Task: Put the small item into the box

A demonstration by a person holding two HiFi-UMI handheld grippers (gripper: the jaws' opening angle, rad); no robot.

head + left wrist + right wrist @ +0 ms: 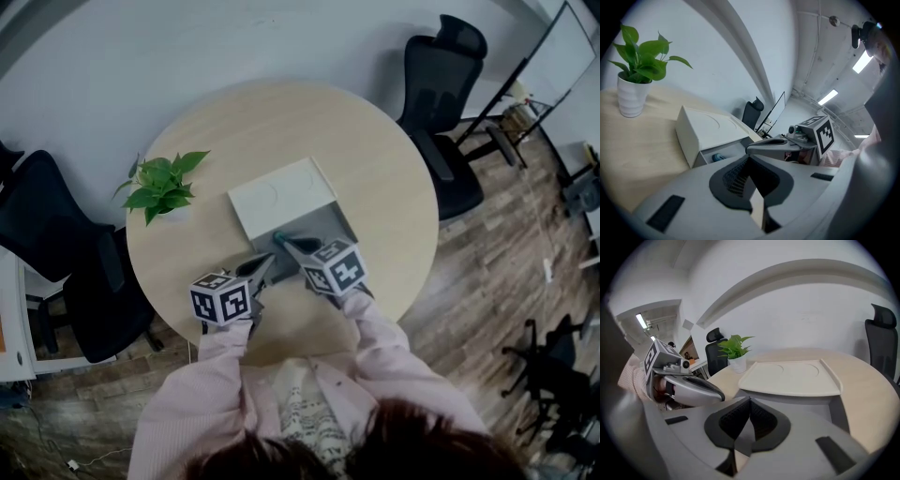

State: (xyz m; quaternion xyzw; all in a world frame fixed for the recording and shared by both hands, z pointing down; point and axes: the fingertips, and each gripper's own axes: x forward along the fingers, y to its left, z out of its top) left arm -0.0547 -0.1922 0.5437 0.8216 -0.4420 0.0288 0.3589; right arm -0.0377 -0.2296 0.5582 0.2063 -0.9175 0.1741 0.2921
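A white box lies on the round wooden table, its grey drawer pulled out toward me. A small teal item lies inside the drawer at its near left corner and shows in the left gripper view as the teal item in the drawer opening. My right gripper points into the drawer just beside the item, jaws shut, nothing visible between them. My left gripper hovers just outside the drawer's near left corner, also shut and empty.
A potted plant stands on the table's left side. Black office chairs flank the table, one at the far right, another at the left. The table's near edge runs just under the grippers.
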